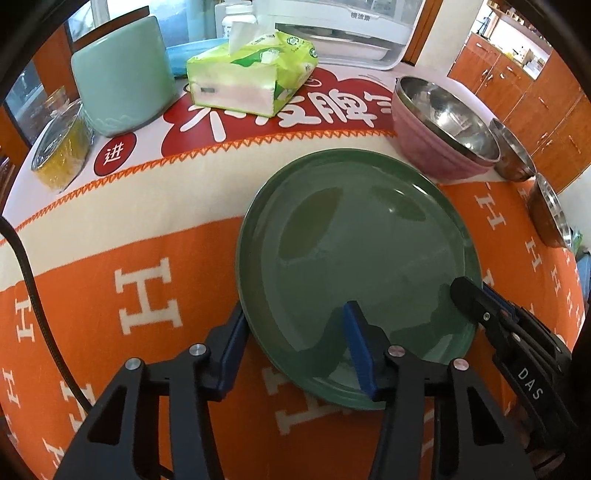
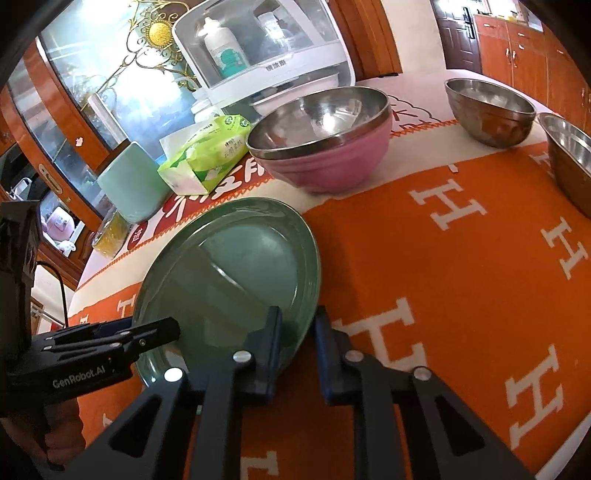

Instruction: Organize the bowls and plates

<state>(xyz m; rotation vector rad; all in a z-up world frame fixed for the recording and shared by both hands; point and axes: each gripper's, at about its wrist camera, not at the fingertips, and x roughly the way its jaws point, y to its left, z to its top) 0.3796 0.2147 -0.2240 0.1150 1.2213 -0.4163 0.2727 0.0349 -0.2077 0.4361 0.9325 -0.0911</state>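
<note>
A green plate (image 1: 354,258) (image 2: 229,266) lies on the orange tablecloth (image 1: 129,295). My left gripper (image 1: 295,325) (image 2: 162,332) straddles its near left rim: one blue pad sits outside the edge, the other over the plate's inside, with a wide gap between them. My right gripper (image 2: 297,328) (image 1: 469,291) is shut on the plate's right rim. Behind the plate stand a pink bowl (image 1: 439,129) (image 2: 321,140) with a steel lining, a steel bowl (image 1: 511,155) (image 2: 491,110) and another steel bowl (image 1: 550,214) (image 2: 572,158) at the table's right edge.
A green tissue pack (image 1: 251,74), a mint canister (image 1: 122,74) and a glass jar (image 1: 62,147) stand at the back left. A white appliance (image 1: 332,29) sits at the far edge, with a blue dish (image 1: 192,51) beside it. A black cable (image 1: 29,277) hangs at left.
</note>
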